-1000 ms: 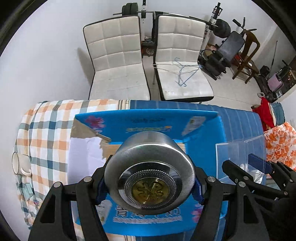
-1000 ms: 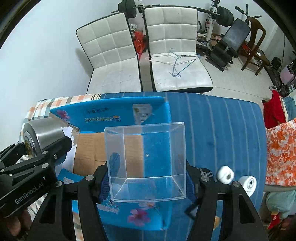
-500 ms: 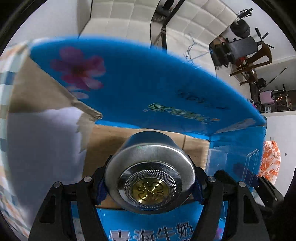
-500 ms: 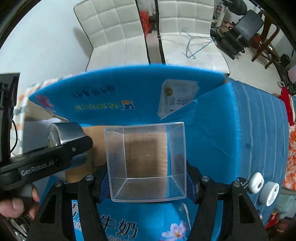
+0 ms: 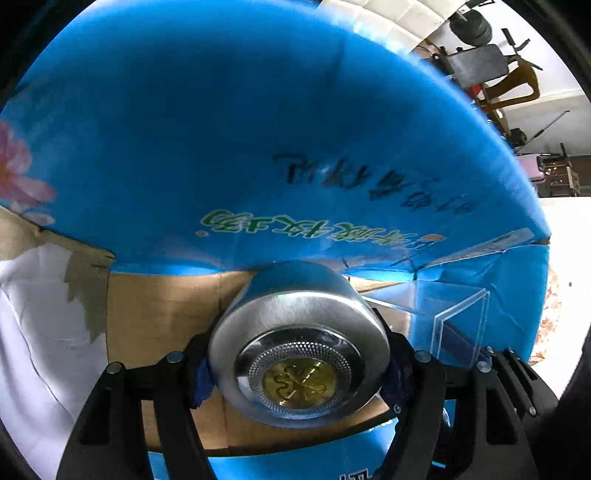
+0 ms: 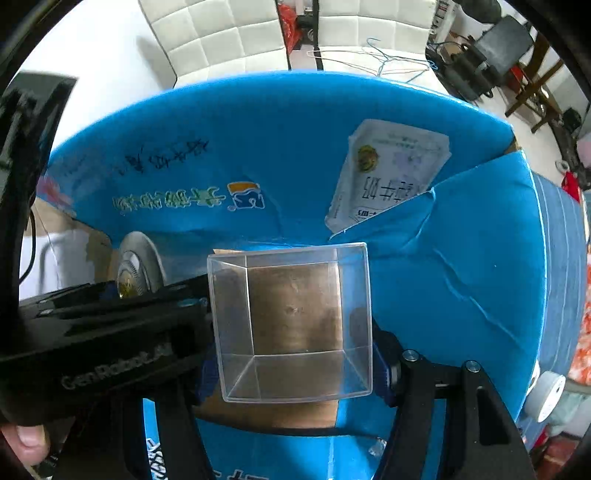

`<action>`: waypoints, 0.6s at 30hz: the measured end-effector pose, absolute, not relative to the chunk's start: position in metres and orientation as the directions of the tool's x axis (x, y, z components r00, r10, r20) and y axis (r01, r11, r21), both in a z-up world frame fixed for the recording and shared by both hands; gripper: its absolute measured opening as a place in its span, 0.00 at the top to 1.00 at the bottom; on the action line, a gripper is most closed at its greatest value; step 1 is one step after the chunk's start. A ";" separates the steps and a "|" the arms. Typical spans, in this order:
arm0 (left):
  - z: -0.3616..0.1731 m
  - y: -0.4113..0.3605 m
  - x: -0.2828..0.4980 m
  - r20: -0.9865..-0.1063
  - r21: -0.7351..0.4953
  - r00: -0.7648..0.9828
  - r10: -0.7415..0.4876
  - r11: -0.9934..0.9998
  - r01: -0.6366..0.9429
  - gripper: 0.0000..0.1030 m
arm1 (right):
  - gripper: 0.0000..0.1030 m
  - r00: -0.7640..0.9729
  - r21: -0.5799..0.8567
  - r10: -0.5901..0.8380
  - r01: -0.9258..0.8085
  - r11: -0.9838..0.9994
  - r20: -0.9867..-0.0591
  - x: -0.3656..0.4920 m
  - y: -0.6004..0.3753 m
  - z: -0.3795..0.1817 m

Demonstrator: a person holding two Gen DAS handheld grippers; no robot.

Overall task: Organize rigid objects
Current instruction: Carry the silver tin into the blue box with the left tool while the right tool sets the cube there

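Left gripper (image 5: pixel 297 363): jaws clamped on either side of a round metal tin (image 5: pixel 299 354), blue pads pressed to its flanks; the tin lies on its side with its flat end, a gold emblem inside a dotted ring, turned toward the camera.
Right gripper (image 6: pixel 293 360): jaws clamped on a clear plastic box (image 6: pixel 291 325), blue pads against its left and right walls; the box's open mouth faces the camera and brown cardboard shows through its far wall.
Tin, position: held over the brown cardboard floor of an open blue carton (image 5: pixel 258 147), near the middle of the carton's opening; contact with the floor cannot be told.
Clear box, position: just right of the tin, also inside the carton's opening, above its floor; in the left wrist view its edge (image 5: pixel 458 317) shows beside the tin.
Grippers, relation: close side by side, the left one's black body crossing the left part of the right wrist view, a thumb (image 6: pixel 27 443) visible at its near end.
Carton: far flap upright, printed with green and black characters; a white label (image 6: pixel 388 173) sits on its right part; torn cardboard at the left edge.
Beyond the carton: white padded chairs (image 6: pixel 221 33) at the far side, two white rolls (image 6: pixel 548 393) on blue striped cloth to the right.
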State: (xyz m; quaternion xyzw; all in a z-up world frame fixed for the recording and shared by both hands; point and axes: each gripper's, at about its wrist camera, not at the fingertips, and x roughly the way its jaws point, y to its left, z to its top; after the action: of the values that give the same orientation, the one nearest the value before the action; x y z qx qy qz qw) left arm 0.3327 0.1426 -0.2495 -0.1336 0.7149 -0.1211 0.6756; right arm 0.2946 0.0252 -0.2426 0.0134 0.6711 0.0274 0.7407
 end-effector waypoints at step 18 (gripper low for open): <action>-0.190 0.148 0.311 -0.981 -0.165 0.098 -0.165 0.986 0.010 0.01 | 0.05 0.082 0.064 0.065 -0.015 0.998 -0.995 0.297 0.028 -0.231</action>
State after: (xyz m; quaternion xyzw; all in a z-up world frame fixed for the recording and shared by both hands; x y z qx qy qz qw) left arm 0.3108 0.1478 -0.1898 -0.0581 0.6689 -0.0594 0.7387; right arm 0.2970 0.0281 -0.2312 0.0186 0.6771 0.0271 0.7352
